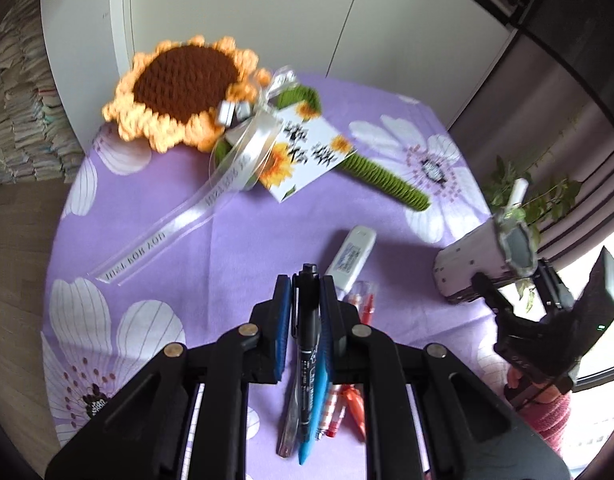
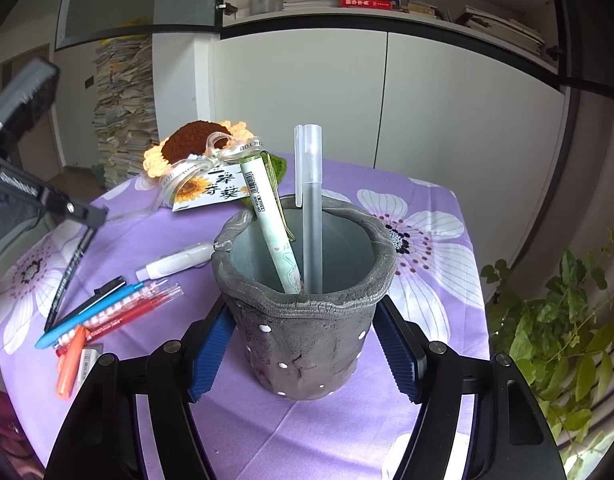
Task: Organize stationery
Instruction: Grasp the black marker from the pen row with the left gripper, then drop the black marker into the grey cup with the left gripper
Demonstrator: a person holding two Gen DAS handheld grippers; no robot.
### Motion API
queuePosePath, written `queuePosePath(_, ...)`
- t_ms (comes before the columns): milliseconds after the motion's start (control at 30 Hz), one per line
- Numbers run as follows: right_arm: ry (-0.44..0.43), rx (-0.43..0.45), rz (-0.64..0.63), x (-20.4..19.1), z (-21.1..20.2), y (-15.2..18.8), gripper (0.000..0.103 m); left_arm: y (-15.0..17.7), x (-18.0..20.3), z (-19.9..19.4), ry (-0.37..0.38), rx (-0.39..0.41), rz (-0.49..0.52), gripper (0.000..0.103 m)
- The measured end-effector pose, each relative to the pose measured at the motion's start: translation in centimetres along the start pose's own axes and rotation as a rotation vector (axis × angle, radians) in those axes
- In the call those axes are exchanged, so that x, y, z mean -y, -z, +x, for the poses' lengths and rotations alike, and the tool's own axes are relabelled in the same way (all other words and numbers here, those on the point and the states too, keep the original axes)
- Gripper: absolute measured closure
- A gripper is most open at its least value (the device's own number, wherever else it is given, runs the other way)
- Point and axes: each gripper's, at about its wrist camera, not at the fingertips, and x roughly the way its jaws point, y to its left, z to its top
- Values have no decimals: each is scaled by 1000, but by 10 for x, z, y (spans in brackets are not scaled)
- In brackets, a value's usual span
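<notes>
Clamping a black marker (image 1: pixel 308 320), the left gripper (image 1: pixel 304 284) is hovering above the table (image 1: pixel 227 248) (purple floral cloth), while the right gripper (image 2: pixel 303 344) is squeezing the grey pen pot (image 2: pixel 303 320)

Soft daylight fills both views, coming from a window (image 1: pixel 603 344) that blows out to white at the right edge of the left wrist view. The purple cloth (image 2: pixel 435 184) on the surface is evenly lit with only faint shadows. Fisheye distortion bends cabinet lines and darkens the corners. The crochet sunflower (image 1: pixel 179 92) looks slightly smeared, while the grey pen pot (image 2: pixel 307 336) appears sharp.
</notes>
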Motion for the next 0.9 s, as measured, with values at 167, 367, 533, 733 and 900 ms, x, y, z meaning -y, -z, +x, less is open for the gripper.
queuePosePath(167,8,2,-9,-3,0,-1,32,-2,17,-32,30,82,45,91)
queuePosePath(367,12,2,-14,-4,0,-1,32,-17,47,-60,100,147,96,91)
queuePosePath(533,15,3,-19,-4,0,-1,32,-38,88,-92,140,262,173,91)
queuePosePath(733,21,6,-26,-6,-1,0,32,-53,135,-106,208,343,257,91)
queuePosePath(900,19,6,-24,-6,-2,0,32,-52,157,-86,222,297,294,91)
